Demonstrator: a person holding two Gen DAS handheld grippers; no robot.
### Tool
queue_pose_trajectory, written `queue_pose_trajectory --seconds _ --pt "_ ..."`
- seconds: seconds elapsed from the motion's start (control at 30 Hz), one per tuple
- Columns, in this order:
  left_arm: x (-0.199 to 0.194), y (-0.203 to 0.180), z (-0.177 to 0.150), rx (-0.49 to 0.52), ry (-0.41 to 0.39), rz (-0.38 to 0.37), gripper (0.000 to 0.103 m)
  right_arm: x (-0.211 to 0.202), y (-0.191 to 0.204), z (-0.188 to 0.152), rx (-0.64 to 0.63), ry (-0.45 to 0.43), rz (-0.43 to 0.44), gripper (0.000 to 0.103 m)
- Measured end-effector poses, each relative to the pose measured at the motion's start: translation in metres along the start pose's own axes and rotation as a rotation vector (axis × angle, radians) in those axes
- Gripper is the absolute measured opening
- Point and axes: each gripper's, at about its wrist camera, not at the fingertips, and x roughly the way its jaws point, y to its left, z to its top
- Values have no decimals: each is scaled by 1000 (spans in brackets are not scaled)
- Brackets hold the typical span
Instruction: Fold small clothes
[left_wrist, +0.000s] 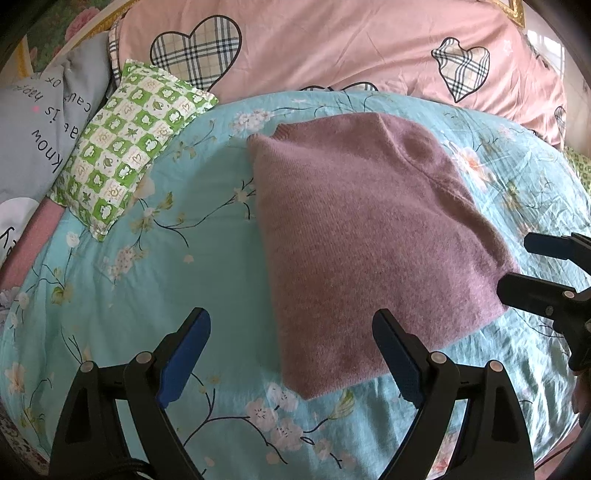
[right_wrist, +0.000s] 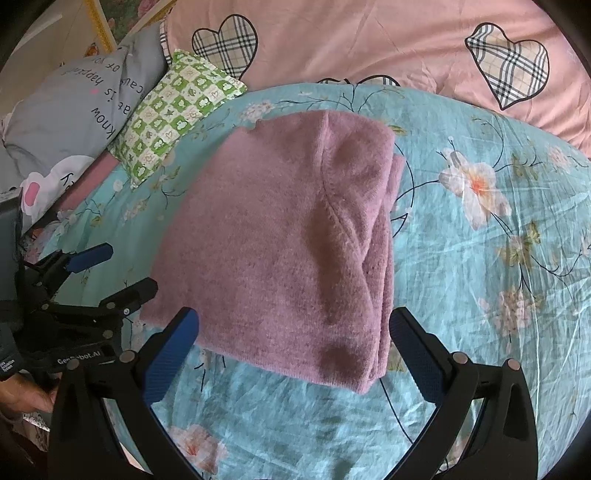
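A mauve knitted sweater lies folded into a compact rectangle on the teal floral bedsheet. My left gripper hovers open over the sweater's near left corner, nothing between its blue pads. In the left wrist view my right gripper stands open at the sweater's right edge. The right wrist view shows the folded sweater with stacked layers along its right side. There my right gripper is open, straddling the near edge. My left gripper is open beside the sweater's left corner.
A green checked small pillow and a grey pillow with lettering lie at the back left. A pink duvet with plaid hearts runs along the back. A hand holds the left gripper. Bare sheet lies right of the sweater.
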Motion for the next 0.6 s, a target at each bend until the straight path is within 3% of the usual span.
queue_pose_trajectory --seconds 0.6 --pt "-1 5 6 -31 -9 13 90 2 -2 2 3 2 0 103"
